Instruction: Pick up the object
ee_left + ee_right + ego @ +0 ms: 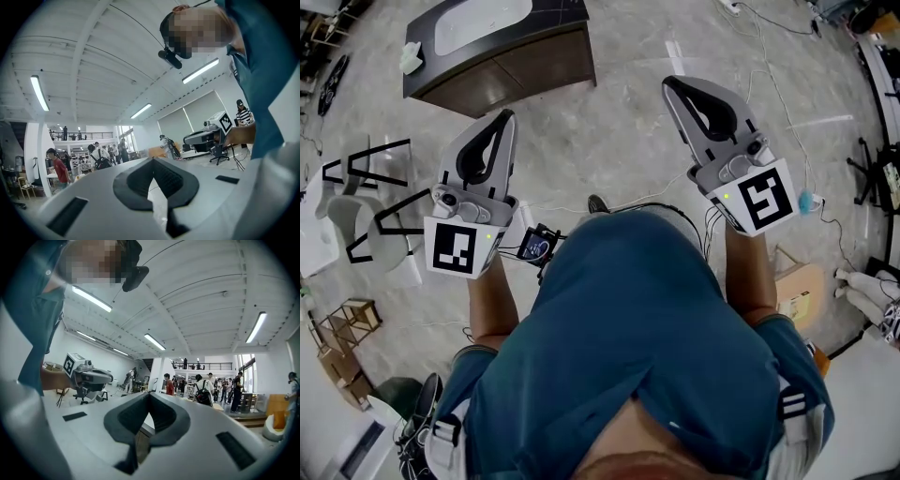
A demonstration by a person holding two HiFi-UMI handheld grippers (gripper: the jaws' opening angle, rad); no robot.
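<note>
I am holding my grey plastic left claw [504, 118] and grey plastic right claw [671, 84] over the pale marble floor [619, 141], the 2 fully closed on nothing; I cannot tell where the object is.

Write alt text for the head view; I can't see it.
From above, a person in teal holds out the left gripper and right gripper, both shut and empty, over a pale stone floor. A dark cabinet stands beyond the left gripper.
</note>
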